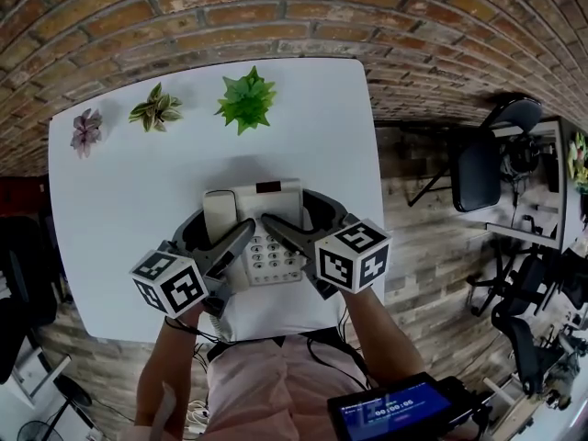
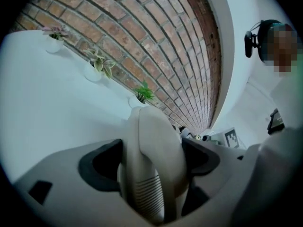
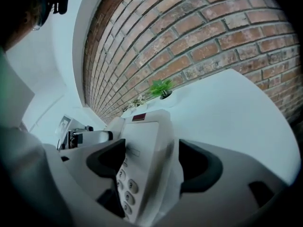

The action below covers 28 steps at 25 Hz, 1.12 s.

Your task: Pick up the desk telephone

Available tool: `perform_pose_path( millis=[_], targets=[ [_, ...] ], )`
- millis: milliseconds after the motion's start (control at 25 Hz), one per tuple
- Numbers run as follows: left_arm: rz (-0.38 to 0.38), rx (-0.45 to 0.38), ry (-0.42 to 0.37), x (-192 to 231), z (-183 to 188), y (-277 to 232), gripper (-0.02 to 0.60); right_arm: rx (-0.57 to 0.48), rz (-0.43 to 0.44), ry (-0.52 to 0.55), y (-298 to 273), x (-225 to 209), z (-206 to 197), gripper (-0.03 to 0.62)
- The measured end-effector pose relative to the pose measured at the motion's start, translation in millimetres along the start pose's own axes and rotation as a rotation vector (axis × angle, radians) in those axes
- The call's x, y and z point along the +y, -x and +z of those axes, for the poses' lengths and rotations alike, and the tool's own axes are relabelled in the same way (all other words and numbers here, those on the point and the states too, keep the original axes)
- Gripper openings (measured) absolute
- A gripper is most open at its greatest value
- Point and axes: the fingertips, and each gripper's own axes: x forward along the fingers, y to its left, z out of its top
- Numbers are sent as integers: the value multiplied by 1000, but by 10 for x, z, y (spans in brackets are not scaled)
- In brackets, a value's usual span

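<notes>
Head view looks down on a white desk (image 1: 110, 200) set against a brick wall (image 1: 276, 16), and we see the telephone (image 1: 268, 211) standing on it near the front edge, about the middle. Its handset (image 1: 219, 217) lies along the left side of the body, with the keypad (image 1: 271, 257) to its right and a small dark display (image 1: 268, 188) at the far end.

Our left tool (image 1: 213, 235) reaches in from the lower left, one jaw outside the handset and the other between handset and keypad. In the left gripper view the jaws stand wide and the handset fills the space between them, both black pads (image 2: 102, 167) against its sides, so we read this tool as gripping the handset.

Our right tool (image 1: 299, 219) comes in from the lower right and straddles the right part of the body. In the right gripper view its jaws are also wide apart with the keypad side of the telephone between them. A pale gap shows between the body and the right-hand pad (image 3: 201, 167), so this tool is clamped on nothing.

The telephone looks to be resting on the desk; we cannot tell whether any edge is lifted.

Three small plants stand along the far edge: a purple plant (image 1: 86, 129), a striped plant (image 1: 156, 108) and a green plant (image 1: 246, 99)
</notes>
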Motion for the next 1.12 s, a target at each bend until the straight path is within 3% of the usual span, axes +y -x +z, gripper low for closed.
perform_pose_path(
  millis=[120,400,760,880,1000,1120],
  targets=[
    [-6,-52,-48,-77,22,78,405,7,75,-39,12,25,-9,399],
    [-15,-160,-151,-236,60,251,400,28,335,-20,-8,301,-91,380],
    [-8,-223,-205,-306,72,342,391,54,481,-37,10,419,-92,331],
    [-26,-199,-249,-337,39,334,393,34,502,-26,33,430,-83,323],
    [-49,-104,-288,-317,-82,368,457,28,520,-7,38,463,-86,322],
    [-111,-67,-156,-222,-178,481,474,26,532,8,51,481,-93,322]
  ],
)
